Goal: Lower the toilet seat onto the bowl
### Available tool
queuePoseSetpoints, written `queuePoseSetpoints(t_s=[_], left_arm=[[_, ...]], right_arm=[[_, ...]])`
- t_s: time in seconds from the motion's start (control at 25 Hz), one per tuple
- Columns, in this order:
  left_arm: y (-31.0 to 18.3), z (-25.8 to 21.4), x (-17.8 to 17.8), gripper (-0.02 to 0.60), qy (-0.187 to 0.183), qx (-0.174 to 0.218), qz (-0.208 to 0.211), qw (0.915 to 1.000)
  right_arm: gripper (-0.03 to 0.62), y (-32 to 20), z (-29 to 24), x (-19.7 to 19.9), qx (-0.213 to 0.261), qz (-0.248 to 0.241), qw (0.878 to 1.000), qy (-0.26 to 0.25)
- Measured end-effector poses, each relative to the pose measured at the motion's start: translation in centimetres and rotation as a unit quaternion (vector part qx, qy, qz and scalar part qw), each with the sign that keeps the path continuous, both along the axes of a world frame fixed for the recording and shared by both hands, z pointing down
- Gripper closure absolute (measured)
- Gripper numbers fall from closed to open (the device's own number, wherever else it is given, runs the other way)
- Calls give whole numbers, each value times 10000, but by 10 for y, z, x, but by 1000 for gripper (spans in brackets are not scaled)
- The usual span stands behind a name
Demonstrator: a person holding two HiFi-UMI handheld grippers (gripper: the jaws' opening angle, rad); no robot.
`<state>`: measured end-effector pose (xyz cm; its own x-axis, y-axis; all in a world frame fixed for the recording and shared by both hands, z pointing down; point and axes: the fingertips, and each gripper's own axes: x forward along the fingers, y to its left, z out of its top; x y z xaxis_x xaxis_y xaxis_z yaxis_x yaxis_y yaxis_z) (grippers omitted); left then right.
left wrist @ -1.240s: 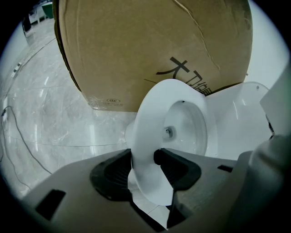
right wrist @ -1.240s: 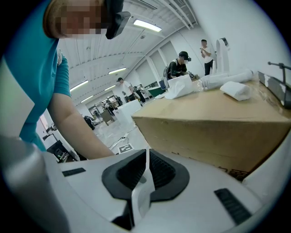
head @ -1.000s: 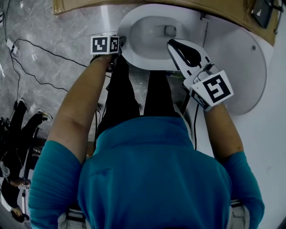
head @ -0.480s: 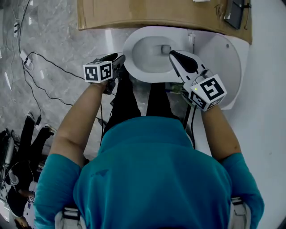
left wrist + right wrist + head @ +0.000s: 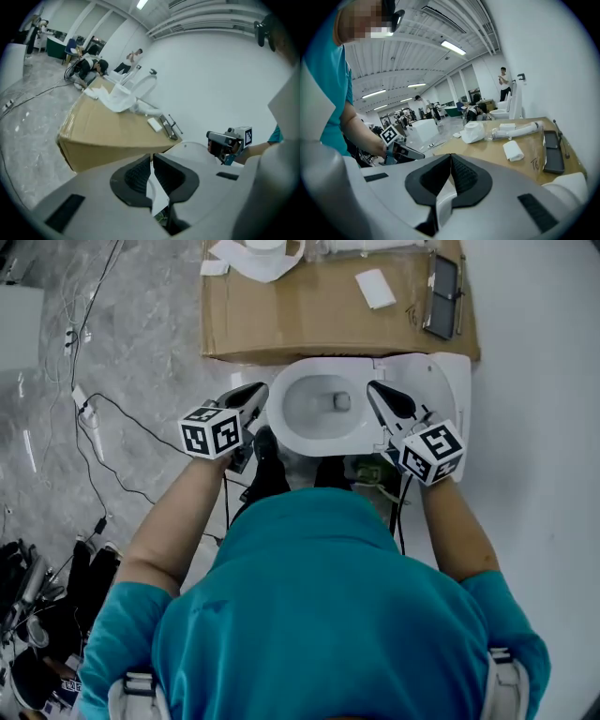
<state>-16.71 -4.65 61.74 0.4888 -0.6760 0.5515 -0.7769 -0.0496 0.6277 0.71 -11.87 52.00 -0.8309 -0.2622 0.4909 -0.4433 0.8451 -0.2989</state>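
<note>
The toilet seat is lying flat on the bowl, as far as the head view shows. The lid is standing open at the bowl's right side. The drain opening is showing at the bottom of the bowl.

The person is holding both grippers above the toilet, one on each side of the bowl and neither touching it. The left gripper is hovering over the bowl's left edge; its jaws have just been closing and are now standing narrow, nearly together, with nothing between them. The right gripper is hovering over the bowl's right edge, near the hinge, with its jaws together and gripping nothing.

Just behind the toilet, a closed cardboard box is sitting on the floor. It is carrying things on its top: crumpled white paper at the left, a small white pad and a flat black thing at the right. Cables are trailing over the floor to the left.
</note>
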Motion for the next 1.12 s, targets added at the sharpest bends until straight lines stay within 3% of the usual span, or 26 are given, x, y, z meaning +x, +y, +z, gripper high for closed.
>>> queuePoseSetpoints(t_s=[0.28, 0.48, 0.76, 0.92, 1.12], left_arm=[[-21, -115, 9, 577, -155, 1042, 121, 9944], [-30, -195, 22, 578, -410, 1922, 391, 9797], [-18, -286, 35, 578, -718, 2848, 469, 9547], [-12, -316, 43, 578, -872, 3128, 590, 9440], [1, -333, 50, 578, -920, 3215, 669, 9401]], right_arm=[[595, -8, -64, 13, 253, 193, 9992, -260], [595, -11, -105, 18, 383, 207, 9979, -489], [595, -2, -169, 23, 496, 203, 9948, -865], [595, -2, -204, 22, 736, 108, 9919, -1026], [595, 6, -231, 21, 977, 23, 9892, -1092]])
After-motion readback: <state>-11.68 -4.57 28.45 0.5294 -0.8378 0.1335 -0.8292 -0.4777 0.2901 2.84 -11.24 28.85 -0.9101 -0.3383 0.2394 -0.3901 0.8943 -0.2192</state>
